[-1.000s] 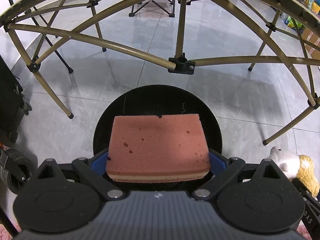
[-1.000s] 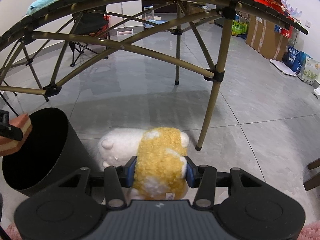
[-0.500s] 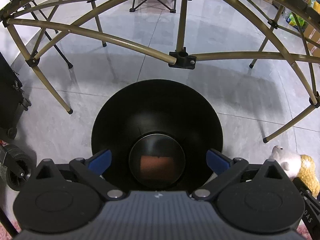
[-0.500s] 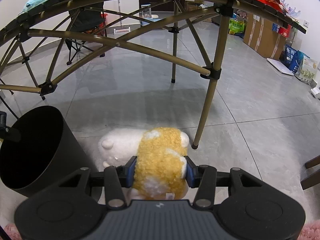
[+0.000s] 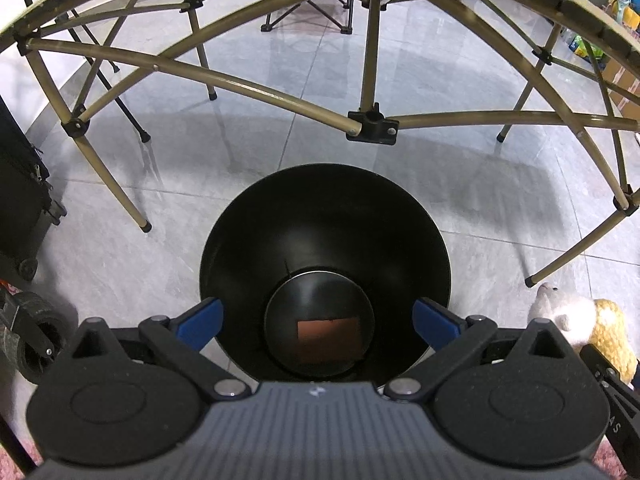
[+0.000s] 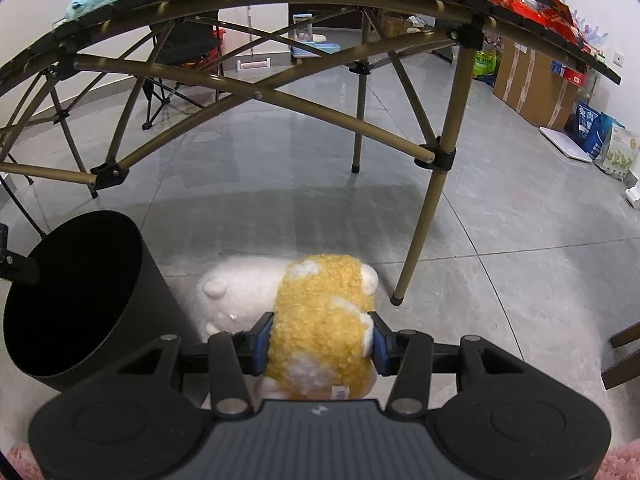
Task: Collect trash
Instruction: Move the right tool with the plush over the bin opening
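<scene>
We see even indoor light, glossy floor (image 5: 280, 92) glare (soft shadows under frame), strong fisheye bending, dark vignetted corners

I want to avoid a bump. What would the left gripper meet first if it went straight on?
Probably the sponge on the bin floor: the open left gripper points into its mouth. Depth is unclear.

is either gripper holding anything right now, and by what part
The right gripper is shut on the plush toy, clamped across its yellow middle. The left gripper is open and holds nothing.
</scene>
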`<state>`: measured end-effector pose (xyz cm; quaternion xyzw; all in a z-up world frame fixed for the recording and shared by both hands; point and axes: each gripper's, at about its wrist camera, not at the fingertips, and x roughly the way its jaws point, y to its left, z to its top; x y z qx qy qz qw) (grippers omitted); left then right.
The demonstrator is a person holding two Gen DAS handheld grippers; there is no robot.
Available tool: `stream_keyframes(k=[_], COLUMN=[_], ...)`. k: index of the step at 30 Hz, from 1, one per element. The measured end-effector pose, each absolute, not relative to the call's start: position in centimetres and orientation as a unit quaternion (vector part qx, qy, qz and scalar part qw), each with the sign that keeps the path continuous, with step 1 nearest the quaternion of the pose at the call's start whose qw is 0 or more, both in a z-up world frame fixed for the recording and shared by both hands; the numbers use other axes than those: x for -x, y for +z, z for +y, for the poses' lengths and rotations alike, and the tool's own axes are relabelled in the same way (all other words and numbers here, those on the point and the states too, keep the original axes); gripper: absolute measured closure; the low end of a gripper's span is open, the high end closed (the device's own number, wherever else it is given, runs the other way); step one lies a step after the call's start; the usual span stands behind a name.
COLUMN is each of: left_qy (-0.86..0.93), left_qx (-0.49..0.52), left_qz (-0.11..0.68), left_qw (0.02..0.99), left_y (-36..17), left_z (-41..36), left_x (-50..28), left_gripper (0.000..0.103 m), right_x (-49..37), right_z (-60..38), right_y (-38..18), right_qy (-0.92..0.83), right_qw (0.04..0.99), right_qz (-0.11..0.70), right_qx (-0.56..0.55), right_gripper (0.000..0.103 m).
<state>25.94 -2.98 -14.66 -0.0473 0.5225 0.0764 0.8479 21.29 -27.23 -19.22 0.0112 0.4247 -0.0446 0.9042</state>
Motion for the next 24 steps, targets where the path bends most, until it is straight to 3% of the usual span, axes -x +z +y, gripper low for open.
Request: stream_keyframes(k=[24], left_qy=[0.092], left_qx=[0.045], left_qz=[0.470], left_qw=[0.877], left_y=[-11.9], left_z=[2.1], left_x=[-21.7], left_gripper=[0.000], right_x=[-20.5], right_z=[-20.8], right_y=[-16.0], right_qy=[0.010], right_qw=[0.918], right_qz=[0.397], right_qx=[0.011], right_gripper=[0.056])
